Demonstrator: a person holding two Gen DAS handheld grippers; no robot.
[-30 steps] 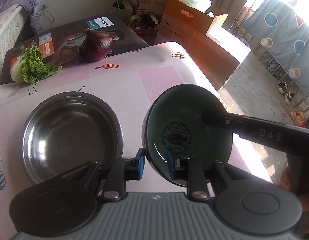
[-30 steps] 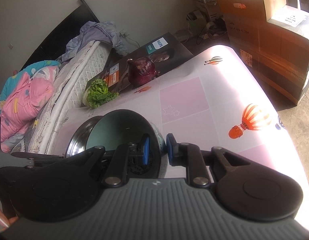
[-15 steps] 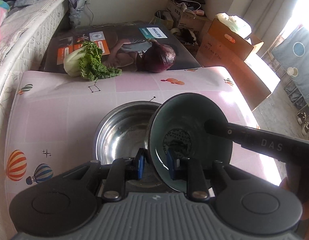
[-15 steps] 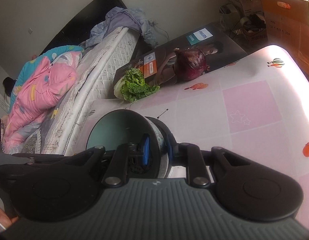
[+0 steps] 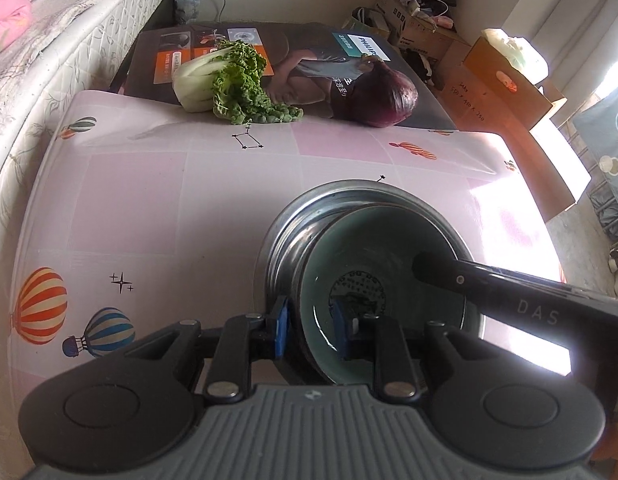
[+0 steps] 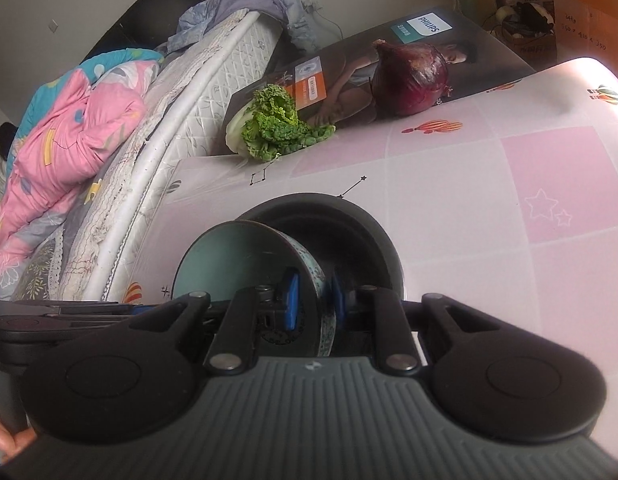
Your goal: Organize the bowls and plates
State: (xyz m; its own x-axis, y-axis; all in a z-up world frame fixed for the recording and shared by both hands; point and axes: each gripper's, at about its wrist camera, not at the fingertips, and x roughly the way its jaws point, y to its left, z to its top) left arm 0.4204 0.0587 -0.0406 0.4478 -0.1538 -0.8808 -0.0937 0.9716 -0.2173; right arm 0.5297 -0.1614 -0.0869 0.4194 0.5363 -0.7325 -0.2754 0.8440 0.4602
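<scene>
Bowl (image 5: 383, 280) pinched at opposite rims by left gripper (image 5: 309, 328) and right gripper (image 6: 312, 300), tilted directly above steel bowl (image 5: 349, 196), ready for lowering

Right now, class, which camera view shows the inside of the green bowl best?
The left wrist view: the green bowl faces it, showing the printed mark on its bottom. The right wrist view catches the green bowl from the side, mostly outer wall, with part of the inside.

A table (image 5: 149, 208) covered with a pink balloon-print cloth is seen; 1 steel bowl (image 5: 285, 232) rests on it, leafy greens (image 5: 233, 84) at its far edge.
</scene>
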